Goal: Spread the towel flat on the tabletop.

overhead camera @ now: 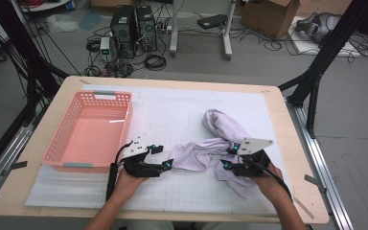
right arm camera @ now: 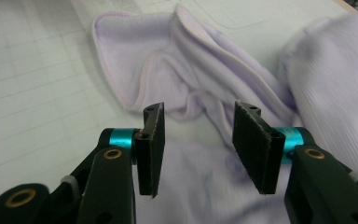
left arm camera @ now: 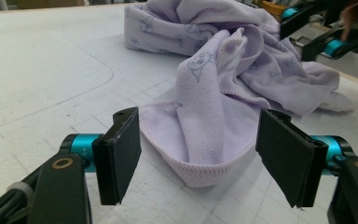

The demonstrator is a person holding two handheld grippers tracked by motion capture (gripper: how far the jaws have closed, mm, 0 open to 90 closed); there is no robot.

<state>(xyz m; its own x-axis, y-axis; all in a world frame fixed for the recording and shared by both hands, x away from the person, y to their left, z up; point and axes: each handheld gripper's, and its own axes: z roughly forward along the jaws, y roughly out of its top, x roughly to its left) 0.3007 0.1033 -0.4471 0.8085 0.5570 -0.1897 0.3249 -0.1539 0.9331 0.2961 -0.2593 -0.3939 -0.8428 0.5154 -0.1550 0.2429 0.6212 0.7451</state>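
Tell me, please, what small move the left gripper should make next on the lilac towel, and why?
Probably ease the left gripper forward and close on the towel: its jaws stand open with the hemmed corner lying between them, untouched, flat on the mat.

We look down from above onto the table (overhead camera: 182, 91); both gripper views sit low and close, sharing the lilac towel (overhead camera: 220, 139).

Bright even light, slight blur
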